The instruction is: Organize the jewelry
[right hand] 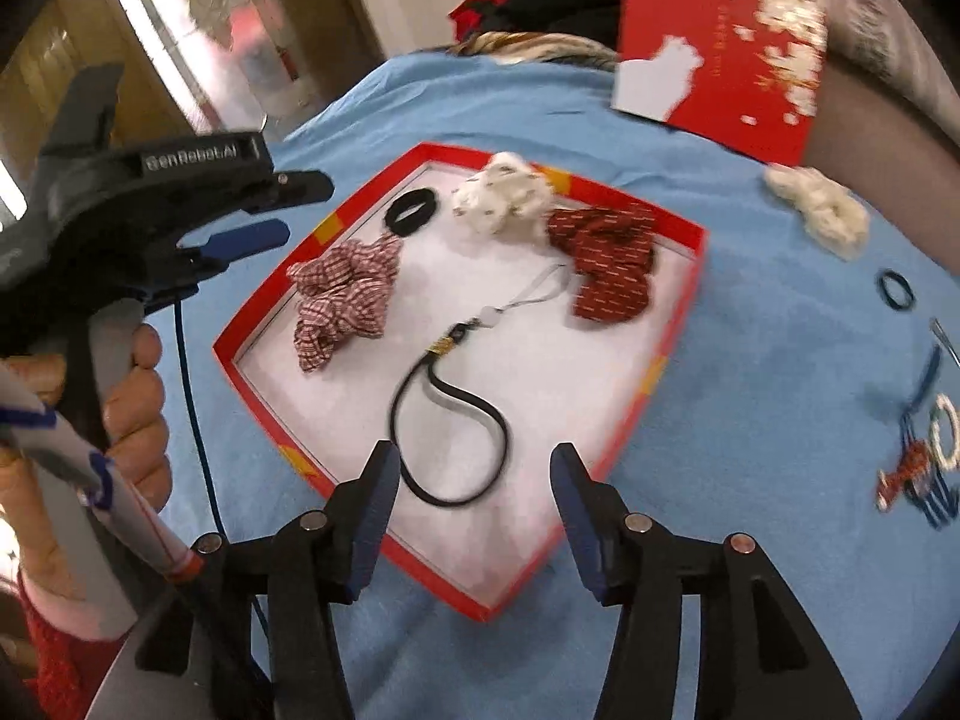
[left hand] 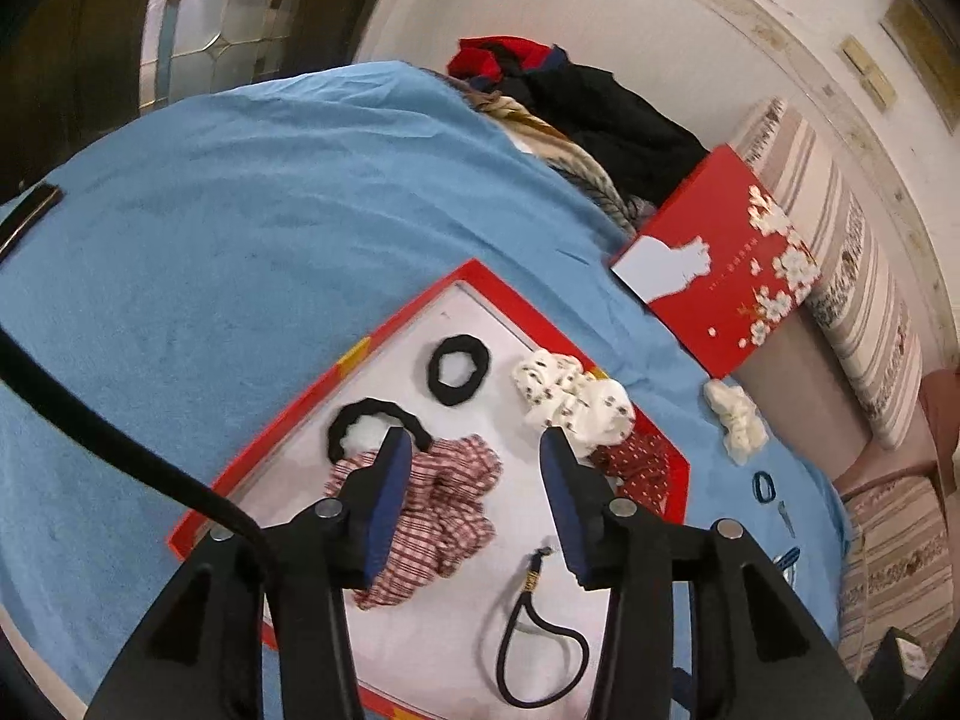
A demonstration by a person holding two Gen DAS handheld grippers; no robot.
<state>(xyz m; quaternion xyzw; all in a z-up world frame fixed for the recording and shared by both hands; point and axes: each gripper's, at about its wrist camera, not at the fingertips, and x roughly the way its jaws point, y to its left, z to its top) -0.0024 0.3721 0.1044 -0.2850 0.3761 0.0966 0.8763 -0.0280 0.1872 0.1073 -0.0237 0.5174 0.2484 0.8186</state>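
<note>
A red box with a white lining (left hand: 420, 324) (right hand: 606, 528) lies on the blue cloth. In it lie a red-checked scrunchie (left hand: 438, 516) (right hand: 342, 294), a black hair tie (left hand: 459, 369) (right hand: 411, 211), a second black tie (left hand: 360, 420), a white dotted scrunchie (left hand: 570, 390) (right hand: 504, 195), a dark red scrunchie (left hand: 636, 468) (right hand: 612, 264) and a black cord loop (left hand: 534, 654) (right hand: 450, 426). My left gripper (left hand: 477, 450) (right hand: 276, 210) is open and empty above the checked scrunchie. My right gripper (right hand: 474, 468) is open and empty over the box's near corner.
Outside the box on the cloth (right hand: 780, 324) lie a cream scrunchie (left hand: 735, 420) (right hand: 822, 210), a small blue ring (left hand: 763, 487) (right hand: 897, 289) and a tangle of bracelets (right hand: 924, 462). The red lid (left hand: 720, 264) (right hand: 720, 48) leans at the back. Clothes (left hand: 588, 96) are piled behind.
</note>
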